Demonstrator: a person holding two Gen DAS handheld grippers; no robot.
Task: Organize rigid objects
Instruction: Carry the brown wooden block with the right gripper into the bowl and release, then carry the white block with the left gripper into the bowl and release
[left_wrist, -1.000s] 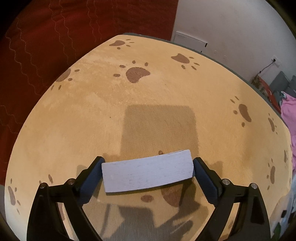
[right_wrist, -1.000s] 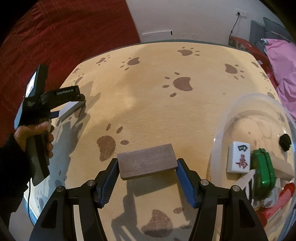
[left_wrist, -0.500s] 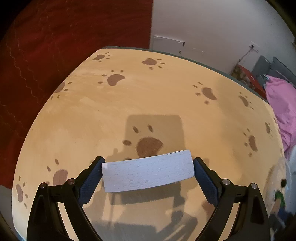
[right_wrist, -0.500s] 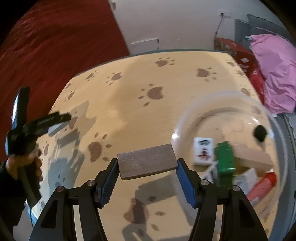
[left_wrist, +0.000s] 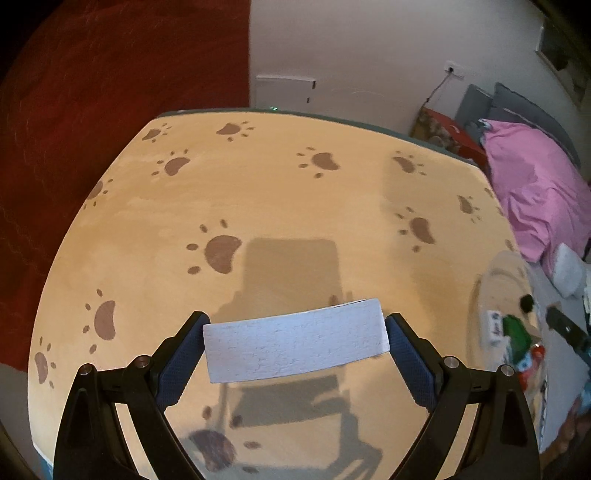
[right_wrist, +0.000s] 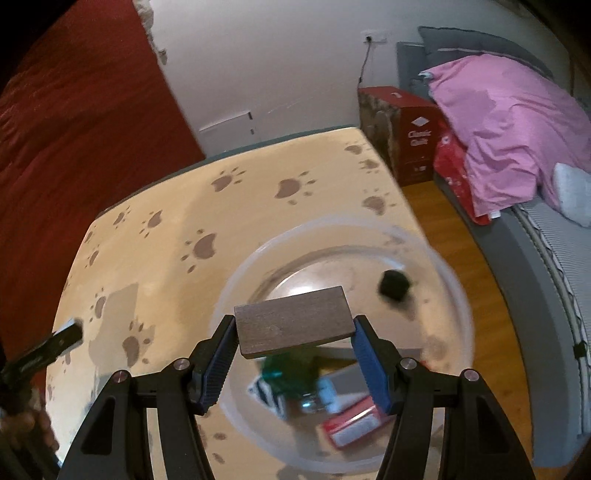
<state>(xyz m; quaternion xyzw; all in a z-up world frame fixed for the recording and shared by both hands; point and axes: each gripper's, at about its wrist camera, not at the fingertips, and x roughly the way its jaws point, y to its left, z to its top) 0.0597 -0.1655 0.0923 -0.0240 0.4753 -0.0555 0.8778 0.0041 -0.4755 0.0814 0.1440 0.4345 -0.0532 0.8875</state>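
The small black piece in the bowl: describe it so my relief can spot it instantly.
Find the clear bowl on the paw-print cloth. The black block lies alone on its far right side, apart from the green and red clutter nearer the camera.

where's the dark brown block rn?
Right wrist view: dark brown block clamped in the right gripper, held above the clear bowl, near the black cube.

From my right wrist view the brown block hides part of the blurred clutter in the clear bowl, and my left view cuts that bowl off, its contents too smeared to name.
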